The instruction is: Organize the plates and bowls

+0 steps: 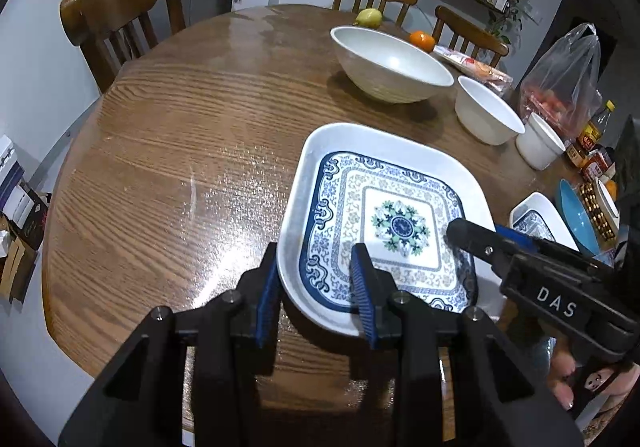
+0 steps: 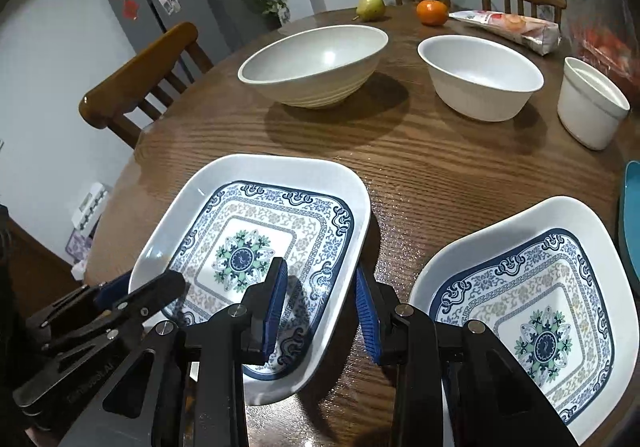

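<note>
On a round, glossy wood-grain table [image 1: 180, 127], left gripper [image 1: 316, 251] clamped on the near-left rim of a square, round-cornered white plate [image 1: 360, 135] with blue scrollwork border and green floral centre, one ribbed blue pad outside the rim, the other inside. Right gripper [image 2: 320, 267] clamped on the same plate's right edge, pads likewise either side of the rim. To the right, a matching second plate [image 2: 520, 219] flat on the wood, apart from the first; beyond it, the curved edge of a glossy teal dish [image 2: 632, 215]. Farther back, left to right: wide ribbed off-white bowl [image 2: 312, 63], smaller smooth white bowl [image 2: 480, 79], straight-sided white cup [image 2: 592, 107]. Seen whole only from the right wrist: the second plate. Seen only from the left wrist: a hand [image 1: 564, 379] on the right gripper's handle and a clear plastic bag [image 1: 560, 75] at the table's edge.
</note>
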The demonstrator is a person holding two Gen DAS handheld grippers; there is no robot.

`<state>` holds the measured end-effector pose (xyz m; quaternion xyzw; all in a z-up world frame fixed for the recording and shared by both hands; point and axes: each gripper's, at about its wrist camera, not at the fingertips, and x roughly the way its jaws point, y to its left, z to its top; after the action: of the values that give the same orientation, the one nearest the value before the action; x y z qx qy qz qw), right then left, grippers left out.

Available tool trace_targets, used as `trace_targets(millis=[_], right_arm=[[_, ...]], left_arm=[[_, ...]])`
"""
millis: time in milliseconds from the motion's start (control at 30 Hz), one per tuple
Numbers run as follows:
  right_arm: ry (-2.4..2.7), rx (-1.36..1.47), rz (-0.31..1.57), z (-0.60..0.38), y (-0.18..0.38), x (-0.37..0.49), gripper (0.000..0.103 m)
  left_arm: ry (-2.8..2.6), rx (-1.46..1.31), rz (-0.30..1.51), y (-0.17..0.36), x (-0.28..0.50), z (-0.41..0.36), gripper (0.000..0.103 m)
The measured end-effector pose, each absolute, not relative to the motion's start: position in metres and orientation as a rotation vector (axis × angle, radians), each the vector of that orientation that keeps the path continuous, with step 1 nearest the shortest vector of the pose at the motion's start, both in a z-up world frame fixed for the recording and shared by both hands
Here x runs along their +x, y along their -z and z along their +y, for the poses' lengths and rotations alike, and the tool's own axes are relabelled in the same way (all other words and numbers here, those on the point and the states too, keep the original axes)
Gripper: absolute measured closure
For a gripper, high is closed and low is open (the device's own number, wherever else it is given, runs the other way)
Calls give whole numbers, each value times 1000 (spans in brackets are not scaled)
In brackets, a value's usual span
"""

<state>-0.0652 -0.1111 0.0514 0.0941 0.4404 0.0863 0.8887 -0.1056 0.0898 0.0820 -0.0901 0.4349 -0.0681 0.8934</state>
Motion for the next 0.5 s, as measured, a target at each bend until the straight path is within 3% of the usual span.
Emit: trace_targets(millis=[133,167,200,267,367,433,500], right_arm=[[-186,180,924,-112,-52,-65,66],[-186,174,933,-112,-52,-66,66],[-184,162,939,-112,-53,-67,66],[-194,154,934,-114,-57,-70,65],[-216,185,913,-124,-66,-78,54],[-231,210,898,-133,-72,-83,51],[-215,219,892,-144,-76,-89,42]], left_arm=[[130,-200,905,-85,-106,91,68],[116,-194,898,-87,-108,91,64],[99,-183,885,-91,-110,90,55],[91,-182,850,-100,-115,88,50],[95,-186,803,-114,-121,82,39],[112,-193,774,-123,-126,76,37],[142,-197,763,-128,-129,65,32]])
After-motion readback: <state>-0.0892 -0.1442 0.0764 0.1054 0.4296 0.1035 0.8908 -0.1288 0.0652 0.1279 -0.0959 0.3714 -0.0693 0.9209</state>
